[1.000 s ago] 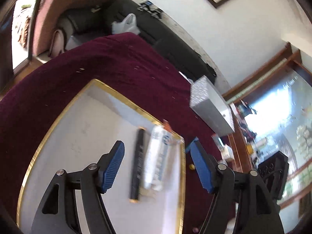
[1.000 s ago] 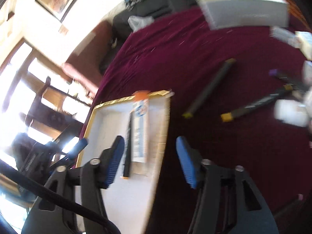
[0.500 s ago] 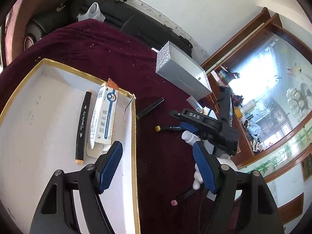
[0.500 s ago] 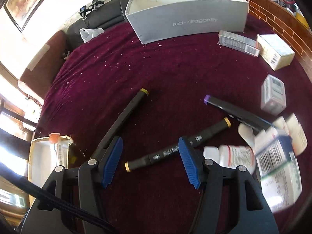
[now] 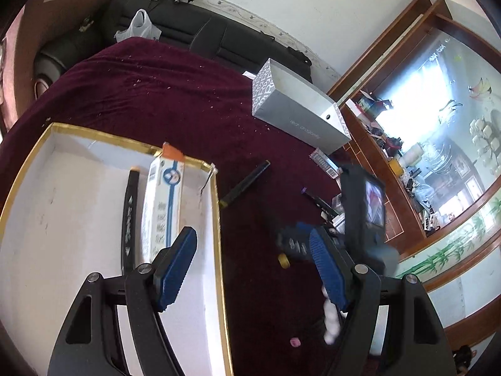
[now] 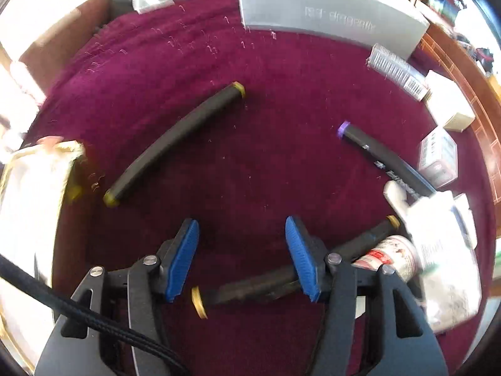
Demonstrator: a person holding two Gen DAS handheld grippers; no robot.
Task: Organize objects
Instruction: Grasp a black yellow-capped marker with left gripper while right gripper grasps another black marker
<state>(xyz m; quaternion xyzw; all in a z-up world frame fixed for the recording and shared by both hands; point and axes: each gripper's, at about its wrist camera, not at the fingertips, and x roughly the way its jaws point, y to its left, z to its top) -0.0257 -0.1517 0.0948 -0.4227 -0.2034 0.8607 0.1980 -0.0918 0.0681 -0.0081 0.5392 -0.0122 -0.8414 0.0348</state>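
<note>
A white box with a gold rim [image 5: 216, 219] holds a black marker [image 5: 129, 216] and a toothpaste carton [image 5: 162, 206]. My left gripper [image 5: 250, 266] is open and empty over the box's right edge. My right gripper [image 6: 242, 257] is open and low over the maroon cloth, above a black marker with yellow ends [image 6: 266, 285] that lies across under the right finger. Another yellow-ended marker [image 6: 175, 141] lies ahead to the left. A purple-capped marker [image 6: 382, 159] lies to the right. The right gripper also shows in the left wrist view [image 5: 300, 244], blurred.
A grey carton [image 6: 328, 12] stands at the back of the cloth. Small medicine boxes [image 6: 438, 156], a white bottle [image 6: 391, 257] and a packet [image 6: 444, 250] crowd the right side. A wooden cabinet [image 5: 391, 163] borders the right. A black sofa [image 5: 188, 31] is behind.
My right gripper has dropped lower and closer to the nearest yellow-ended marker, which now lies under its fingers. My left gripper has shifted slightly and stays open.
</note>
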